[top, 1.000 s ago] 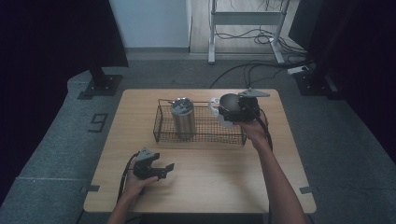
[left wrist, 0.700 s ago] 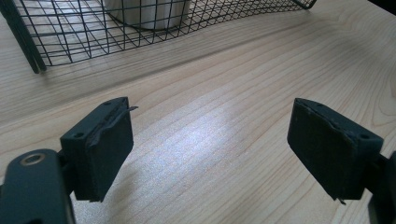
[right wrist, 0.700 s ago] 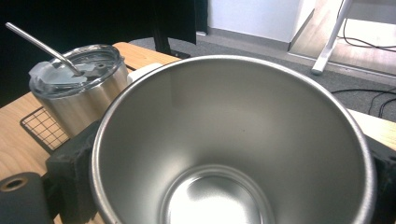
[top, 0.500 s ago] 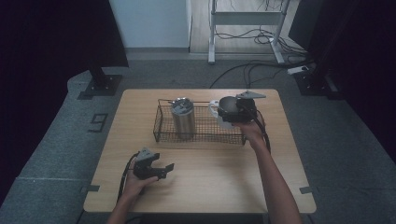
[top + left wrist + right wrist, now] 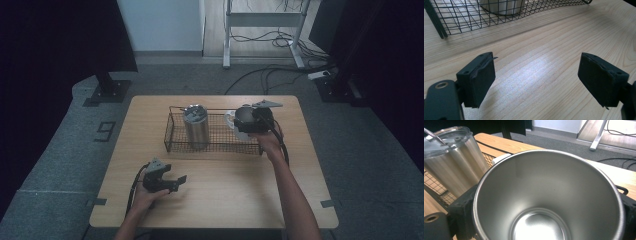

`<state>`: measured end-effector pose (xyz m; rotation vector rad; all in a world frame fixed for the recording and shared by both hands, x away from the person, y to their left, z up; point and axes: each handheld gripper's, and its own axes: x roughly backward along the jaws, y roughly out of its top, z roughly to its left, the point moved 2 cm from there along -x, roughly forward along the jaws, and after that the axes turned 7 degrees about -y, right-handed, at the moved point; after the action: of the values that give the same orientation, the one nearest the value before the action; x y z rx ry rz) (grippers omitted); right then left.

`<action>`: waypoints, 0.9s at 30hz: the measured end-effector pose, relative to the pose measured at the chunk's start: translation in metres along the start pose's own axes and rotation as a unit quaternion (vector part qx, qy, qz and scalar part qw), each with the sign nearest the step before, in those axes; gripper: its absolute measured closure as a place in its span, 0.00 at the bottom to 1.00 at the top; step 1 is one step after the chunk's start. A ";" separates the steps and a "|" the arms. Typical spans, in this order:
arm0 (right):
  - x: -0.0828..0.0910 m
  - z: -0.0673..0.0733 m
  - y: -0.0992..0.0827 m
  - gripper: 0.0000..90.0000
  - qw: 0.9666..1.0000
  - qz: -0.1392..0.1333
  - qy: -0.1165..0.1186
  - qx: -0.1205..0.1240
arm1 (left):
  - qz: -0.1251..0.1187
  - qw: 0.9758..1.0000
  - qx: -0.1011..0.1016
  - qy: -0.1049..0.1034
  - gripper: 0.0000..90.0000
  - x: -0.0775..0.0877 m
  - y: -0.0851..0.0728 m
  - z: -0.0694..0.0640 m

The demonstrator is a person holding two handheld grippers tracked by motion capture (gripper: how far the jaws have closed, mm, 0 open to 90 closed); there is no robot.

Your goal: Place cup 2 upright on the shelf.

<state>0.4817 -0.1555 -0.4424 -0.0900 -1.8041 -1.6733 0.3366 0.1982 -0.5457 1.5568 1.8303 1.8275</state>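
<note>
The right gripper [image 5: 248, 121] is holding an open, handled stainless-steel mug [image 5: 549, 197] clamped between its jaws, which are pressing on the mug's outer wall from both sides. Over the last second it has been edging slightly toward the left, and the mug is now hanging over the right end of the black wire basket [image 5: 175, 134], near the tall lidded stainless-steel tumbler [image 5: 195, 126] standing inside it. That drift suggests the mug is being brought into the basket beside the tumbler (not yet set down, as far as I can judge). The left gripper [image 5: 172, 181] has stayed resting on the light wooden table [image 5: 230, 200], jaws spread wide and holding nothing.
</note>
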 end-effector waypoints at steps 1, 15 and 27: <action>-0.001 0.000 0.000 0.07 1.000 0.001 0.000 0.000 | 0.000 1.000 0.000 0.000 0.16 0.000 0.000 0.000; -0.013 0.000 -0.007 0.07 1.000 0.016 -0.001 0.003 | 0.002 1.000 -0.001 -0.001 0.16 -0.001 0.000 0.000; -0.023 -0.001 -0.014 0.07 0.999 0.033 -0.004 0.003 | 0.007 1.000 -0.002 -0.003 0.16 -0.003 -0.001 -0.001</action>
<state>0.4929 -0.1498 -0.4663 -0.1522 -1.7914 -1.6232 0.3363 0.1957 -0.5479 1.5756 1.8160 1.8283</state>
